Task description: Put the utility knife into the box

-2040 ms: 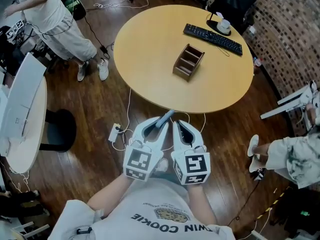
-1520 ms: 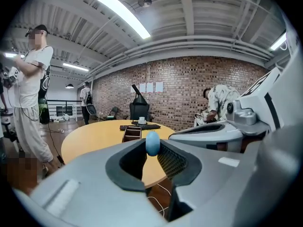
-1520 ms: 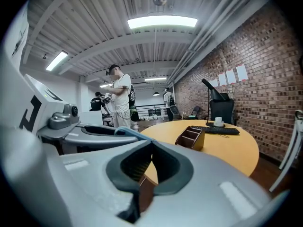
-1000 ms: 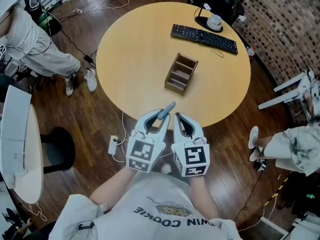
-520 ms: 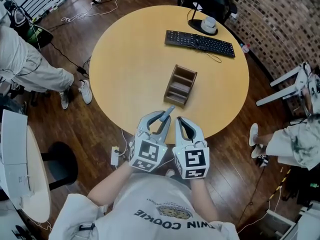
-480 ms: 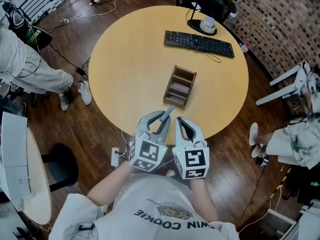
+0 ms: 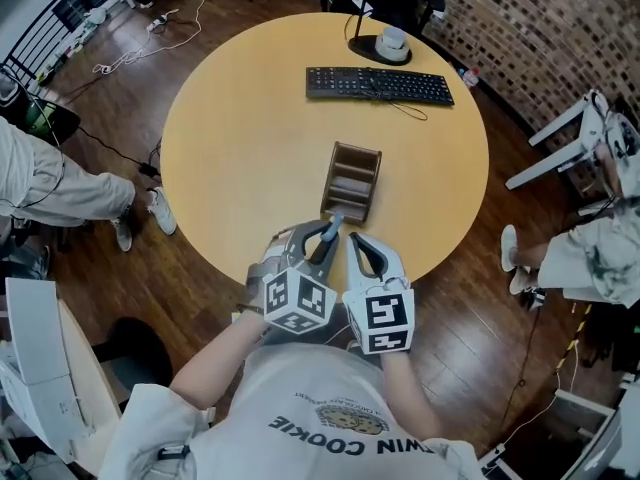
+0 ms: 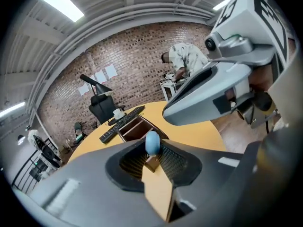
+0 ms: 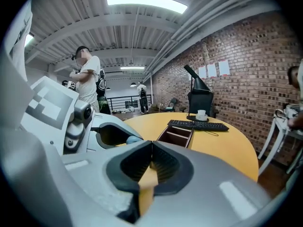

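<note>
The brown wooden box (image 7: 352, 182) with several open compartments stands on the round yellow table (image 7: 240, 138), just beyond both grippers. My left gripper (image 7: 325, 234) is shut on the grey-blue utility knife (image 7: 331, 227), whose rounded end sticks out past the jaws toward the box's near end. In the left gripper view that blue end (image 8: 152, 142) sits clamped between the ribbed pads, with the box (image 8: 136, 129) right behind it. My right gripper (image 7: 352, 241) hovers beside the left one over the table's near edge, jaws shut with nothing between them; its own view shows the box (image 9: 177, 135) ahead.
A black keyboard (image 7: 378, 84) and a cup on a black stand (image 7: 388, 42) lie at the table's far side. People stand or sit at the left (image 7: 45, 183) and right (image 7: 600, 253). A white table (image 7: 40, 368) is at lower left; cables run over the wooden floor.
Both grippers have come forward over the table's near edge, closer to the box. The left gripper has rolled while keeping hold of the knife. The right gripper stays shut.
</note>
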{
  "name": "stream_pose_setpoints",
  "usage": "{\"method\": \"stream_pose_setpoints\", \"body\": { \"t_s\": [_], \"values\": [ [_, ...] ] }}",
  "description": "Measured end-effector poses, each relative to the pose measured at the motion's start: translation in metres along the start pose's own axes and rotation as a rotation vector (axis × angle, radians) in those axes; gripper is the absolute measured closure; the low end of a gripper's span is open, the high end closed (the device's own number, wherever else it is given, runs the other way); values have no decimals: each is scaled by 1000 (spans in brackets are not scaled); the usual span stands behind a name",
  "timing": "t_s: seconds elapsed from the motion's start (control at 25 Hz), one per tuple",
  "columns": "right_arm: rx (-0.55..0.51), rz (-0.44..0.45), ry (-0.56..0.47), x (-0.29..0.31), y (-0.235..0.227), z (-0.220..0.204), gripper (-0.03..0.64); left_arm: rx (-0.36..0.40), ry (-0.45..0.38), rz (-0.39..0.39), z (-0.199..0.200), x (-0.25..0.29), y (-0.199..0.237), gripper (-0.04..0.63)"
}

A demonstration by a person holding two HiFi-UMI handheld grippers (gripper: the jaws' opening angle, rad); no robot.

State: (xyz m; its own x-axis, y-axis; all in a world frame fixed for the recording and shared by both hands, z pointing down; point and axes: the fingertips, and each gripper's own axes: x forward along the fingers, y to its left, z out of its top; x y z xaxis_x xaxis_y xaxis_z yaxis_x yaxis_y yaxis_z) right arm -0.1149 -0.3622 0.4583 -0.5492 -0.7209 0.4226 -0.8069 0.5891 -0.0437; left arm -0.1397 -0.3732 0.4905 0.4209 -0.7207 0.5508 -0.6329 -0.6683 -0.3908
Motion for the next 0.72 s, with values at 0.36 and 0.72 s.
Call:
{"method": "stream_pose_setpoints", "body": {
  "t_s": [0.36,0.72],
  "values": [
    [24,-56,7,8,-14,-1,615,274,59,-118,-13,35,3,522],
    [44,-89,11,11,-22,-5,615,431,93,-189,-20,57,-5,522]
  ]
}}
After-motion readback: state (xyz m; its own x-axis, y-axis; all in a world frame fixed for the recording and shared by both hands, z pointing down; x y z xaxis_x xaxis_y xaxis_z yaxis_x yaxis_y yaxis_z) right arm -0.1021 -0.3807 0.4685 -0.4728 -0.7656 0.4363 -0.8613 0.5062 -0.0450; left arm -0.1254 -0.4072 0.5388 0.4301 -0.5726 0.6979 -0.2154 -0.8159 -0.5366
